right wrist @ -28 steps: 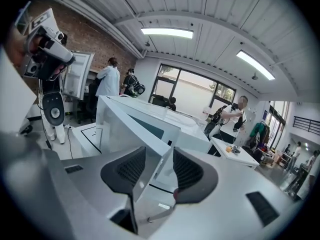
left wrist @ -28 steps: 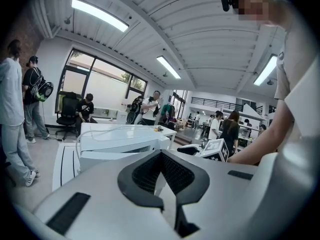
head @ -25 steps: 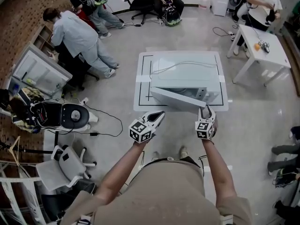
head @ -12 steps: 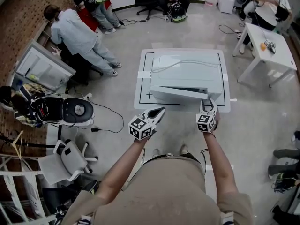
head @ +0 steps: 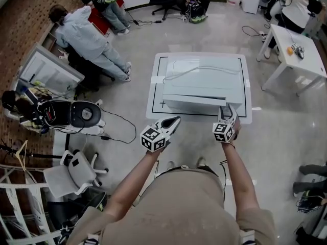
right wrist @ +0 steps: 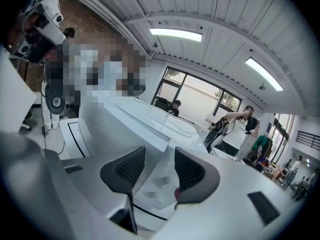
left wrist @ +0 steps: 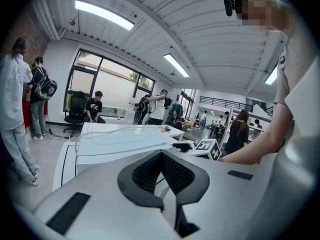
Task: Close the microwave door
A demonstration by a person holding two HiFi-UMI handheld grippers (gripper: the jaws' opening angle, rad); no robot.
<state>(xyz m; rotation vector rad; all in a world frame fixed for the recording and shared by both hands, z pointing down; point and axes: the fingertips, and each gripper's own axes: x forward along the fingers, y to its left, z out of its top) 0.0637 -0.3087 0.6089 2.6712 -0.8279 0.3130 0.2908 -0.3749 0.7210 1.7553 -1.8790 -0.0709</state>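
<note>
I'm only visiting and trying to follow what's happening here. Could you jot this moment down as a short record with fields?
Setting: white microwave on a low white table, with a cable lying across its top
Door: looks flush with the front in the head view; a last small gap cannot be ruled out
Right tongs: apart and opening, at the door's right end; contact unclear
Left tongs: shut, nothing in them, near the table's front edge
Bystanders: several people round the room's edges

Head view looks steeply down; 2 gripper views closely face microwave (head: 202, 83).
</note>
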